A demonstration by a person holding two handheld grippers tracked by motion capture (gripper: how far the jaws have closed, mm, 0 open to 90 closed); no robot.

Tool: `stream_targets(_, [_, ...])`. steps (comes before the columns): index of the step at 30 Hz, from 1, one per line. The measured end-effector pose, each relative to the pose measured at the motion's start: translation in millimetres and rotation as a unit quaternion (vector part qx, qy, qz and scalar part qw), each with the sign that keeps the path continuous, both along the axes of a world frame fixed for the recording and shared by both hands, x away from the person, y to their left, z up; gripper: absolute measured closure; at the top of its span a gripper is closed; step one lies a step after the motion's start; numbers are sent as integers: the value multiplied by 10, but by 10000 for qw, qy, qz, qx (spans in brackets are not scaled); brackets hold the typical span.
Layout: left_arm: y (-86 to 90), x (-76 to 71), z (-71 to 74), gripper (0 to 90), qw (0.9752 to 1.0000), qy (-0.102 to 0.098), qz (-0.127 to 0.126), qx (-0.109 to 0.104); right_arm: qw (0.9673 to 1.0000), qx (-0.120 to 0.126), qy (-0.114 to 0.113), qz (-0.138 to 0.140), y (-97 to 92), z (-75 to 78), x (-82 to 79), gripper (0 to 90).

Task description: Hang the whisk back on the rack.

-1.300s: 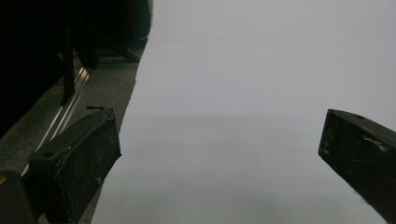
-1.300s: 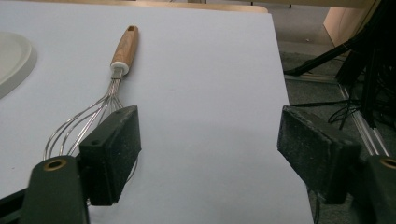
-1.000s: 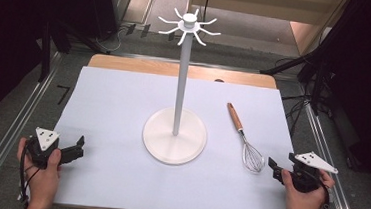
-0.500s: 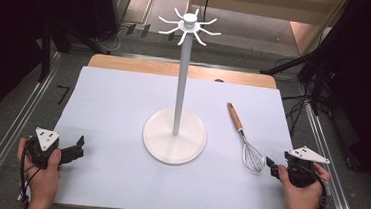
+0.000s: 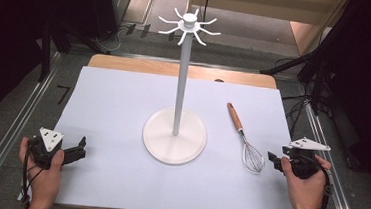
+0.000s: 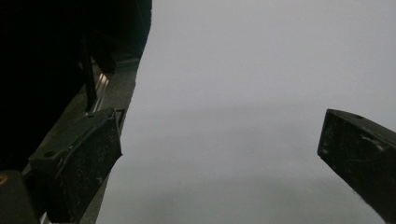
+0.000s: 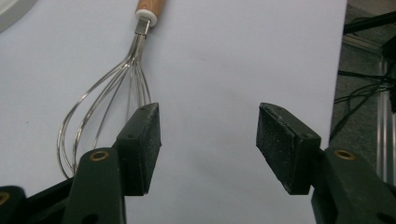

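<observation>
One tool, the right tool (image 5: 275, 159), has drawn nearer the whisk (image 5: 246, 142), jaws narrowing, empty.

Each hand grips a black two-jaw tool. The left gripper (image 5: 80, 149) carries a pale grey three-cornered plate on top, dotted with small dark holes at about 10 o'clock of its body; a thin black cable loops off it toward 6 o'clock along the bare wrist. The right gripper (image 5: 271, 159) bears a like plate, seen almost edge-on, and a thicker black cable curves away toward 5 o'clock. Both forearms are bare, no sleeves in sight. Up close the pads (image 7: 145, 140) are flat, rectangular, matt black and lightly scuffed, each on a black arm with a brass-coloured rivet ring.
</observation>
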State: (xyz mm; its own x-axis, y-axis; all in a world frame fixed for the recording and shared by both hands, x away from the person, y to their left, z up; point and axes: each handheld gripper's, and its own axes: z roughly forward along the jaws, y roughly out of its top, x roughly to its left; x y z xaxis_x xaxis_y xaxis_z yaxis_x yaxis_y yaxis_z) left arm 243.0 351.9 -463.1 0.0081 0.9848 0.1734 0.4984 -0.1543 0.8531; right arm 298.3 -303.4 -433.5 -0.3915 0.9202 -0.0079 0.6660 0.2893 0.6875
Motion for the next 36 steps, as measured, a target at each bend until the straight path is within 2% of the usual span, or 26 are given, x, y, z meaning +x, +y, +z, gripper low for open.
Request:
stream_targets(2, [-2, -7, 1, 2, 10000, -14, 8, -1, 10000, -6, 36, 47, 29, 13, 40, 405])
stream_targets(6, [-19, 6, -3, 2, 9999, 34, 13, 95, 9997, -177, 105, 143, 92, 59, 133, 408])
stream_targets(9, [-23, 3, -5, 2, 9999, 11, 0, 105, 9991, -273, 226, 233, 156, 147, 237, 432])
stream_targets(12, [-19, -4, -2, 2, 10000, 3, -9, 88, 9988, -235, 303, 316, 186, 186, 284, 462])
stream_targets(13, [-17, -7, -2, 2, 10000, -10, -21, 74, 9980, -184, 450, 410, 219, 221, 337, 494])
stream_targets(14, [-17, -7, -2, 2, 10000, -10, -21, 74, 9980, -184, 450, 410, 219, 221, 337, 494])
stream_targets(15, [-19, -8, -3, 2, 10000, -18, -33, 81, 9971, -146, 579, 463, 263, 254, 385, 538])
stream_targets(16, [-22, -10, -2, 2, 10000, -17, -35, 88, 9966, -140, 649, 494, 284, 267, 412, 546])
stream_targets(18, [-24, -11, -3, 2, 9999, -23, -39, 94, 9961, -121, 702, 526, 305, 276, 437, 571])
stream_targets(19, [-26, -15, -3, 2, 9999, -36, -52, 119, 9954, -155, 782, 534, 352, 292, 485, 633])
stream_targets(20, [-26, -15, -3, 2, 9999, -36, -52, 119, 9954, -155, 782, 534, 352, 292, 485, 633])
stream_targets(21, [-29, -16, -5, 2, 9999, -52, -61, 123, 9934, -207, 952, 607, 418, 304, 538, 641])
stream_targets(24, [-39, -16, -7, 2, 9998, -46, -77, 163, 9923, -202, 1058, 617, 460, 309, 580, 656])
stream_targets(30, [-63, -14, -13, 2, 9995, -38, -135, 282, 9877, -141, 1470, 522, 580, 279, 727, 666])
stream_targets(36, [-63, -15, -13, 2, 9994, -32, -152, 302, 9847, -170, 1642, 551, 635, 257, 788, 666])
